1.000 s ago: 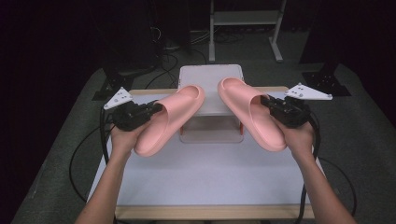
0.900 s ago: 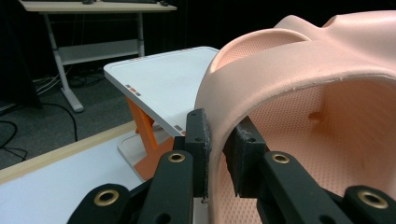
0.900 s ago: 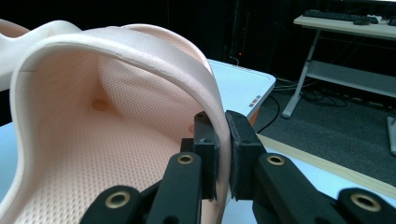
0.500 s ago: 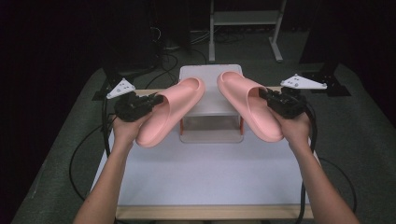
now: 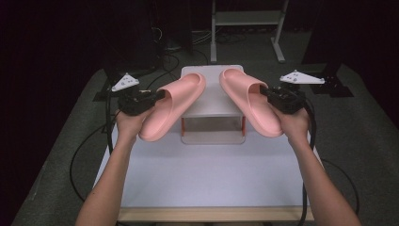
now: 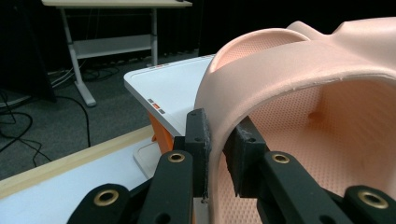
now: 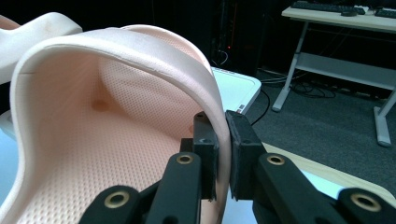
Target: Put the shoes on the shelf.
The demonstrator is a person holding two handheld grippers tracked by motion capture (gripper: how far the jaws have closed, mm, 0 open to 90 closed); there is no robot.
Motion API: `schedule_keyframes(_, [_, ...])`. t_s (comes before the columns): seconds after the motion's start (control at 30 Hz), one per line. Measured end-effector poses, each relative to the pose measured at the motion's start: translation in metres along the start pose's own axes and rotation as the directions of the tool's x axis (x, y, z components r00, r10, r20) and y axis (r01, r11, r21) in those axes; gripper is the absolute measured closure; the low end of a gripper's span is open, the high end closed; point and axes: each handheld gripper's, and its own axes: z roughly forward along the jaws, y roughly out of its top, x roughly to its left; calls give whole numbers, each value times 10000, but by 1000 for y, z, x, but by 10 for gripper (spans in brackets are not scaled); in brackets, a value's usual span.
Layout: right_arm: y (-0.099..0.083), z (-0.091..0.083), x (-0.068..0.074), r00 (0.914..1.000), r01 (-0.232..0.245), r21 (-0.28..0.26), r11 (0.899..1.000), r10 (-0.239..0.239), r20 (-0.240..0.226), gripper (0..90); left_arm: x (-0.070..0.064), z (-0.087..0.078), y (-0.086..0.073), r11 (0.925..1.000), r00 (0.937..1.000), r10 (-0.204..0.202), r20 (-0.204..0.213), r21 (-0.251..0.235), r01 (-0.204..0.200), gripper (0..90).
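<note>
Two pink foam slippers are held up over a small white rack (image 5: 211,101) at the table's far middle. My left gripper (image 5: 157,95) is shut on the strap edge of the left slipper (image 5: 171,106), whose toe points toward the rack top. In the left gripper view the pads (image 6: 198,140) pinch the strap of that slipper (image 6: 303,84). My right gripper (image 5: 266,92) is shut on the strap of the right slipper (image 5: 249,101). The right gripper view shows its pads (image 7: 208,140) clamped on that slipper's strap (image 7: 140,60).
The rack has orange legs (image 5: 182,127) and a lower shelf (image 5: 212,136), standing on a white tabletop (image 5: 207,174) with a wooden front edge (image 5: 211,214). Cables (image 5: 84,146) trail on the grey floor. A metal table frame (image 5: 244,19) stands behind.
Both slippers have been carried forward and up toward the rack top, the hands moving away from the table's near edge.
</note>
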Motion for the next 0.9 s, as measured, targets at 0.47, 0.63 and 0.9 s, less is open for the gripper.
schedule_keyframes(0.47, [2,11,-2,9999,-116,143,9998,115,106,831,6,10,2,9998,9999,-138,-82,110,139,791])
schedule_keyframes(0.63, [5,17,-2,9998,-145,153,9998,143,113,831,8,12,3,9997,9998,-156,-153,178,159,790])
schedule_keyframes(0.9, [6,23,-4,9997,-187,223,9996,183,184,830,10,15,10,9997,9997,-120,-232,186,124,791])
